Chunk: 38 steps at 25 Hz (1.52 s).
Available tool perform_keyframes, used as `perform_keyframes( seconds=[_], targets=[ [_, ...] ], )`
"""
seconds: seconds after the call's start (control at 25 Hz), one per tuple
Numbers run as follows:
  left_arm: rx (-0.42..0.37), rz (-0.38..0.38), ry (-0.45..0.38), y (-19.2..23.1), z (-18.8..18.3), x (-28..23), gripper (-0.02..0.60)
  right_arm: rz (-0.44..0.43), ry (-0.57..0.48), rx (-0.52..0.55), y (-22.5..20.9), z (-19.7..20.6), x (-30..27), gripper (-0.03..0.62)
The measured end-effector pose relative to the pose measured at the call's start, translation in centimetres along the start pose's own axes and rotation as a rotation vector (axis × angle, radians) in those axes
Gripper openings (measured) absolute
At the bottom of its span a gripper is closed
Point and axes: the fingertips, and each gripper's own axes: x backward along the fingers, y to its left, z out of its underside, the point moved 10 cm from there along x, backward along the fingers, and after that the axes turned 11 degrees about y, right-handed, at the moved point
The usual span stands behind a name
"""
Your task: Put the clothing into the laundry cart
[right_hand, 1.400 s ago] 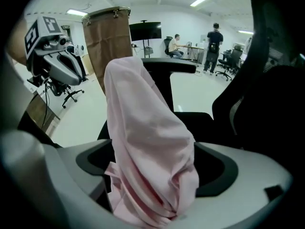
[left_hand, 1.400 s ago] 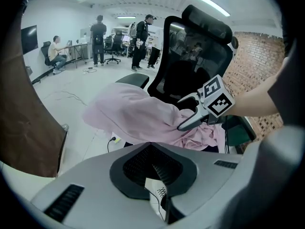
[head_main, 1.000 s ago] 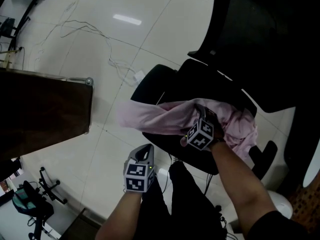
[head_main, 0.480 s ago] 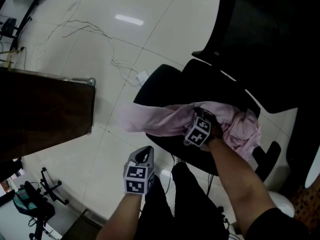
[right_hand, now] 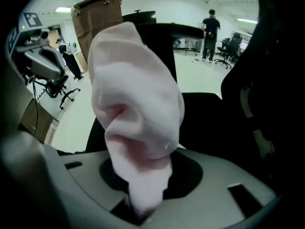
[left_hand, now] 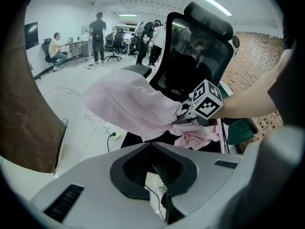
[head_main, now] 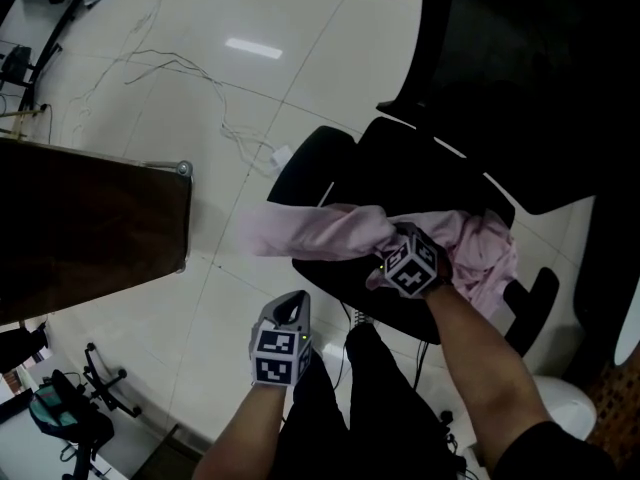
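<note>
Pink clothing (head_main: 330, 233) lies bunched across the seat of a black office chair (head_main: 310, 168), one sleeve trailing left over the seat edge. My right gripper (head_main: 387, 243) is at the middle of the pile. Its jaws are closing, and a fold of the pink clothing (right_hand: 138, 104) is pinched between them and stands up in front of the camera. The right gripper (left_hand: 185, 112) also shows in the left gripper view, pulling on the cloth (left_hand: 128, 101). My left gripper (head_main: 291, 304) hangs below the chair over the floor, shut and holding nothing. The brown laundry cart (head_main: 90, 228) stands at the left.
The cart's metal rim corner (head_main: 180, 168) juts toward the chair. A cable (head_main: 180, 63) and a plug (head_main: 280, 155) lie on the white tiled floor. A small wheeled stand (head_main: 70, 408) is at the bottom left. People (left_hand: 97, 37) stand far off in the room.
The right gripper's jaws have closed on a fold of the pink clothing and gathered it up slightly. The left gripper has stayed in place.
</note>
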Motion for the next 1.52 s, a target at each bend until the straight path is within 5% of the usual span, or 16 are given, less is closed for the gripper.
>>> perform_keyframes(
  seconds=[0.16, 1.0, 1.52],
  targets=[
    [-0.011, 0.005, -0.017, -0.2, -0.3, 1.1, 0.0, -0.008, -0.081, -0.134, -0.1, 0.8, 3.0, 0.127],
    [-0.086, -0.012, -0.215, -1.4, -2.7, 12.2, 0.0, -0.018, -0.515, -0.471, 0.2, 2.2, 21.0, 0.117],
    [-0.11, -0.037, -0.435, -0.2, -4.0, 23.0, 0.0, -0.007, -0.854, -0.363, 5.0, -5.9, 37.1, 0.117]
  ],
)
